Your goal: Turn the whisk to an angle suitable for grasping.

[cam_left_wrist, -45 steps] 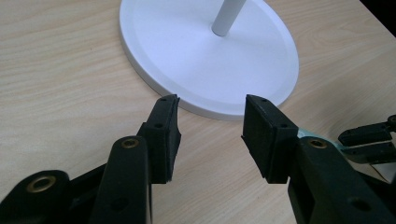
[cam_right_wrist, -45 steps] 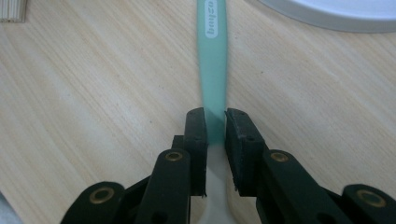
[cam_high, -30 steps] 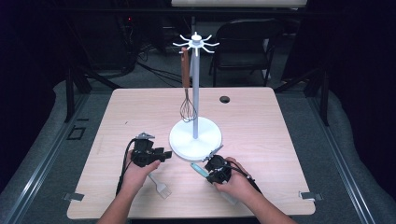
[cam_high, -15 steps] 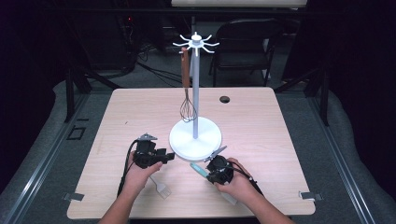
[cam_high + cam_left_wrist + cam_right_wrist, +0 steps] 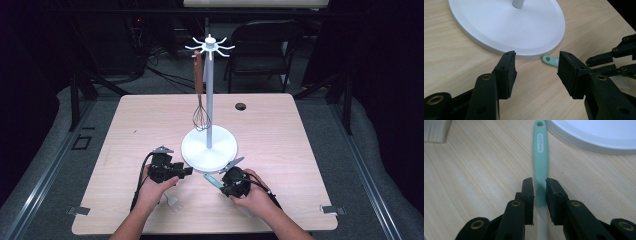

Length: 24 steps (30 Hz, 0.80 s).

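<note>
A mint green spatula handle (image 5: 541,157) lies flat on the wooden table (image 5: 300,150), its holed end just short of the white stand's round base (image 5: 209,147). My right gripper (image 5: 539,183) straddles the handle. Its jaws have just been opening, with a thin gap showing beside the handle, so it is open. In the high view the handle (image 5: 212,180) juts out from the right gripper (image 5: 223,183). My left gripper (image 5: 536,62) has also been opening; it stands wide and empty, aimed at the base (image 5: 506,25) and the handle's tip (image 5: 550,60). From above, the left gripper (image 5: 189,171) sits left of the base.
A whisk (image 5: 200,117) with a wooden handle hangs from a hook on the stand's pole (image 5: 209,100). A pale utensil head (image 5: 173,202) lies by the left hand. A small round hole (image 5: 240,106) marks the far tabletop. A chair (image 5: 260,50) stands behind the table.
The left gripper has shifted slightly toward the right one and the near edge. The right hand and the spatula have stayed where they were.
</note>
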Motion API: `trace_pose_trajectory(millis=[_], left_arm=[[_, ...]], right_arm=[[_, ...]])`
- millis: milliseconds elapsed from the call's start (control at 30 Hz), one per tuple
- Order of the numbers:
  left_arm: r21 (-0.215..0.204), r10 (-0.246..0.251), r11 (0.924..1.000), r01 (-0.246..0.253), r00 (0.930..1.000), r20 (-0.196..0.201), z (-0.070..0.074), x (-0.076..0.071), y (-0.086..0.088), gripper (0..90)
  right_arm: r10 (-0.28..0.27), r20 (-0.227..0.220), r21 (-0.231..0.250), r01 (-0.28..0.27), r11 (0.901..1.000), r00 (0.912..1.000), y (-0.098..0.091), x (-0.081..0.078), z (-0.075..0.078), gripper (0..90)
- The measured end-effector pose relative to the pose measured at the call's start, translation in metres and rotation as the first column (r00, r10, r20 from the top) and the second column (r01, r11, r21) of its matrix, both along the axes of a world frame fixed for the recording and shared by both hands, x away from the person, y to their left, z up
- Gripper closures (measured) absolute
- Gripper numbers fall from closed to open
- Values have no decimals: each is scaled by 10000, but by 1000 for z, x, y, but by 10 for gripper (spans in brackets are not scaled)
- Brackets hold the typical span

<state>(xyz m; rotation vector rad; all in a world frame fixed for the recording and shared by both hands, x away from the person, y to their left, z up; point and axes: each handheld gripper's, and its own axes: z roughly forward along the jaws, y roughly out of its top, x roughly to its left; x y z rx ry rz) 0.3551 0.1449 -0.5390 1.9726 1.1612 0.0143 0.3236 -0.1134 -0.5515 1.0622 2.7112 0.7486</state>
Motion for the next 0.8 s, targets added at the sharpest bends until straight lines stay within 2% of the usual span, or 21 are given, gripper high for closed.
trace_pose_trajectory(millis=[200,233,367,433,567,800], left_arm=[[-88,-222,9997,221,9997,-117,-3,-1,-6,477],[-83,-253,9996,252,9996,-114,-4,-1,-7,475],[-270,-409,9988,404,9990,-183,-7,-2,-9,467],[-329,-481,9983,471,9984,-310,-9,-3,-11,465],[-384,-611,9975,595,9972,-421,-12,-3,-14,461],[-533,-716,9962,692,9965,-433,-14,-6,-18,458]], right_arm=[[275,371,-328,-263,9991,9989,2,-2,-7,785],[247,519,-198,-237,9995,9983,2,-3,-9,791],[259,563,-65,-256,9997,9981,-2,-3,-9,797],[199,573,201,-211,9996,9982,-5,-3,-11,798],[-1,269,732,-19,9973,9996,-11,-1,-12,800],[104,540,858,-150,9962,9985,-14,-4,-14,796]])
